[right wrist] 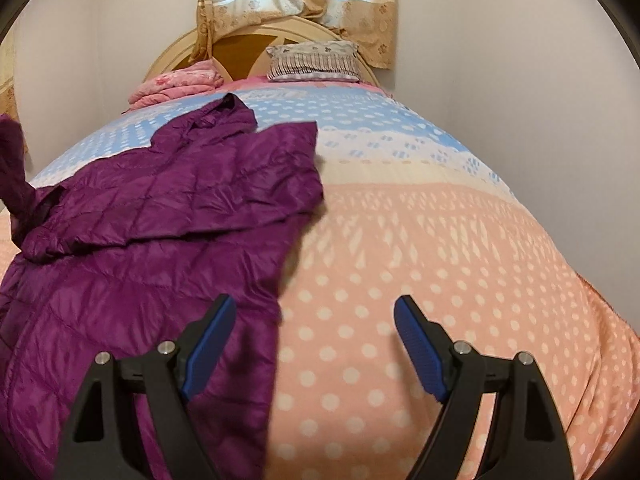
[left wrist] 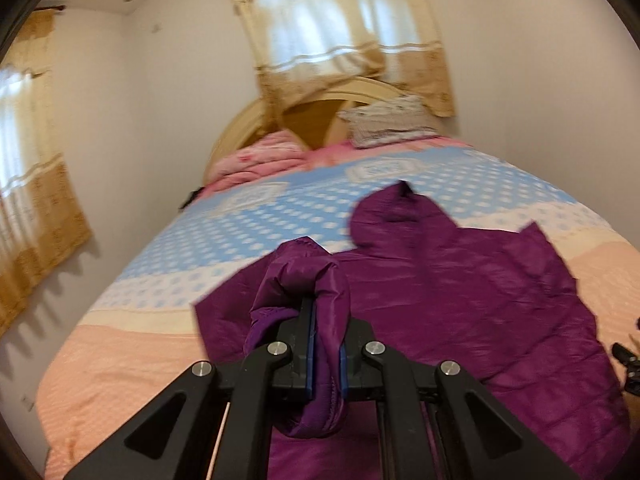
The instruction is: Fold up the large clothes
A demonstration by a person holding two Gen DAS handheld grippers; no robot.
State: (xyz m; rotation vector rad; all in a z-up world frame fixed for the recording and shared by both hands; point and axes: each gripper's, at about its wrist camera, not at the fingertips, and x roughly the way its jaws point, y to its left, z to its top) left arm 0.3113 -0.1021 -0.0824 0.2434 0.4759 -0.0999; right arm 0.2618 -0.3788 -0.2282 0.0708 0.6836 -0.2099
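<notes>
On the bed [right wrist: 440,240], across the dotted quilt, a purple quilted hooded jacket [right wrist: 140,240] spread mostly flat, hood [left wrist: 384,212] toward the headboard [right wrist: 240,36]. Left tongs [left wrist: 325,320] pressed together, pinching a bunched sleeve [left wrist: 304,272] of the jacket and holding it raised above the body of the garment. Right tongs [right wrist: 314,344] spread wide, gripping nothing, hanging just over the jacket's near right edge and the bare quilt. Judged early in the fold: one sleeve lifted, probably for laying across the body; far sleeve [right wrist: 288,140] lying outstretched. Left to do: that sleeve, the hood, and the body folds.
</notes>
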